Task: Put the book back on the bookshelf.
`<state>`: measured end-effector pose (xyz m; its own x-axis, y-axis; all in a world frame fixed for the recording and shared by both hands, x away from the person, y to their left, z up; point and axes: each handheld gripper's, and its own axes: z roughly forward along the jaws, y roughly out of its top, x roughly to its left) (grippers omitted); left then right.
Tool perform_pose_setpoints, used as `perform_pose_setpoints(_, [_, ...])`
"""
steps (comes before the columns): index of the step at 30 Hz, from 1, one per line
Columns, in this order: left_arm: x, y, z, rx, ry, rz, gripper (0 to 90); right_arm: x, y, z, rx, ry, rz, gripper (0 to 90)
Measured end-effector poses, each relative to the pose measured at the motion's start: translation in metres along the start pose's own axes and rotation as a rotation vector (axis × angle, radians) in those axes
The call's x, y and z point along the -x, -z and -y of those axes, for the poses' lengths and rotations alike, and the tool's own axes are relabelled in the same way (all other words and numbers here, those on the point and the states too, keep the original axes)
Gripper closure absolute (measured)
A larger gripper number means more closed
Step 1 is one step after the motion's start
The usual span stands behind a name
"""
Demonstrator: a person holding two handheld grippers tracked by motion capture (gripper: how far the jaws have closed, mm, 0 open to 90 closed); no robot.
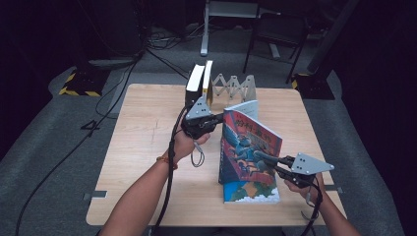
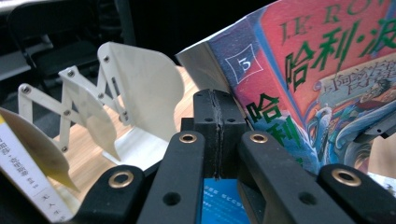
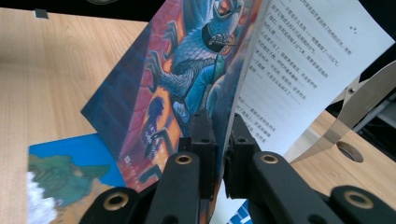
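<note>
Paperback, red-and-blue cover (image 1: 248,147), stands tilted mid-table above a flat blue book (image 1: 251,191) | right gripper (image 1: 261,158) clamped on its front cover; left gripper (image 1: 218,118) closed at the spine, grasp unclear | risk: thin cover bends; book swings open, drops short of the accordion rack (image 1: 233,86)

Paper, wood, pale metal and black plastic

The raised book (image 1: 248,147) has a glossy printed paper cover and matt white pages; the tabletop (image 1: 147,142) is pale wood grain, smooth and matt; the expanding book rack (image 2: 116,88) looks like cream-painted sheet metal with rivets; each claw (image 2: 218,126) is matt black plastic, brass-ringed at the pivots.
</note>
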<state>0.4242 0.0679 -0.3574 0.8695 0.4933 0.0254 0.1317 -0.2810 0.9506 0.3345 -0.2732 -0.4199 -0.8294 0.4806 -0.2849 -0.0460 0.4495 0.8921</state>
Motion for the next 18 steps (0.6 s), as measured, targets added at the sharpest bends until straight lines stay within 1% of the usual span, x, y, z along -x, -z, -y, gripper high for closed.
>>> perform_pose_setpoints(3, [0.007, 0.004, 0.001, 0.008, -0.022, -0.005, 88.2, -0.006, 0.006, 0.001, 0.007, 0.0, 0.006, 85.1])
perform_pose_setpoints(5, [0.009, 0.005, 0.001, 0.012, -0.015, -0.006, 87.1, -0.009, 0.009, 0.002, 0.012, -0.008, 0.005, 85.2])
perform_pose_setpoints(7, [0.012, 0.008, 0.002, 0.015, -0.024, -0.011, 85.4, -0.011, 0.01, 0.002, 0.011, -0.002, 0.006, 85.3])
perform_pose_setpoints(8, [0.013, 0.009, 0.002, 0.02, -0.021, -0.008, 84.5, -0.012, 0.011, 0.002, 0.013, -0.005, 0.005, 85.4])
perform_pose_setpoints(11, [0.017, 0.012, 0.0, 0.017, -0.034, -0.001, 82.5, -0.016, 0.014, 0.004, 0.02, 0.011, 0.007, 85.5])
perform_pose_setpoints(12, [0.017, 0.012, 0.0, 0.017, -0.034, -0.001, 82.7, -0.016, 0.014, 0.004, 0.02, 0.011, 0.007, 85.5])
perform_pose_setpoints(13, [0.02, 0.011, -0.002, 0.008, -0.037, -0.002, 82.2, -0.019, 0.016, 0.004, 0.025, 0.024, 0.01, 85.5])
perform_pose_setpoints(14, [0.02, 0.011, -0.002, 0.008, -0.037, -0.002, 80.9, -0.02, 0.017, 0.005, 0.03, 0.018, 0.008, 85.6])
perform_pose_setpoints(15, [0.02, 0.008, -0.002, -0.008, -0.042, -0.001, 79.0, -0.021, 0.017, 0.005, 0.035, 0.022, 0.009, 85.7])
perform_pose_setpoints(16, [0.02, 0.006, -0.002, -0.011, -0.046, 0.002, 78.9, -0.021, 0.017, 0.006, 0.039, 0.023, 0.01, 85.7])
perform_pose_setpoints(18, [0.02, 0.003, -0.001, -0.013, -0.039, 0.009, 79.4, -0.022, 0.018, 0.005, 0.035, 0.034, 0.007, 85.6])
